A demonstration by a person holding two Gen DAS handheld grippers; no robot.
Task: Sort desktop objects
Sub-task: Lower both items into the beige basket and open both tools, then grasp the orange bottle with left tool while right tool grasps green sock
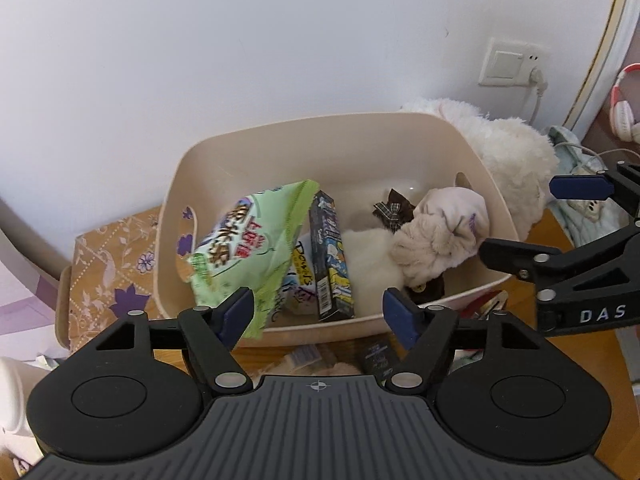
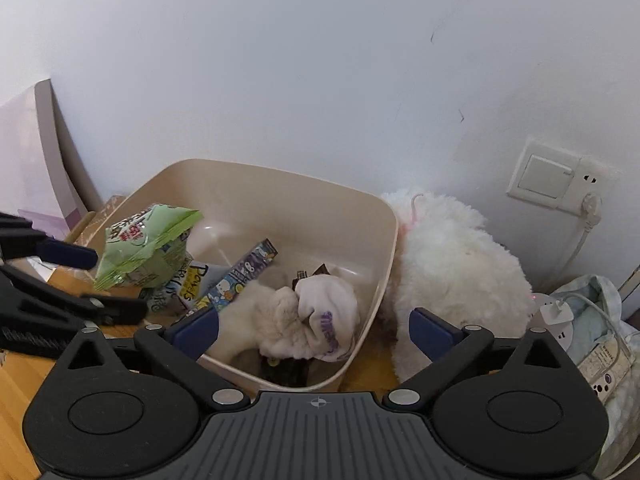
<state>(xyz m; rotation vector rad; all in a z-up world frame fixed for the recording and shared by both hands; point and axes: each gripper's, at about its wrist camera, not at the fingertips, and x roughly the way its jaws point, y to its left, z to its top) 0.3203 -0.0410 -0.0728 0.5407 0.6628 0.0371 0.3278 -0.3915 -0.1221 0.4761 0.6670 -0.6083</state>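
A beige plastic bin [image 1: 360, 136] [image 2: 280, 184] stands against the wall. In it lie a green snack bag [image 1: 248, 240] [image 2: 144, 248], a dark cartoon box [image 1: 330, 256] [image 2: 244, 276], a beige plush with a white cloth [image 1: 436, 236] [image 2: 308, 316] and a brown plaid bow [image 1: 394, 208]. My left gripper [image 1: 318, 314] is open at the bin's near rim; the snack bag's lower edge hangs beside its left pad, apart from the right pad. My right gripper [image 2: 314, 330] is open and empty over the bin's near right corner.
A white fluffy plush [image 2: 452, 272] [image 1: 508, 156] lies right of the bin. A wall socket with a plug [image 2: 560, 180] is behind it. A floral box [image 1: 116, 264] stands left of the bin. Small items [image 1: 376, 354] lie on the wooden desk before the bin. A pale blue bag with a power strip [image 2: 592, 320] is at the right.
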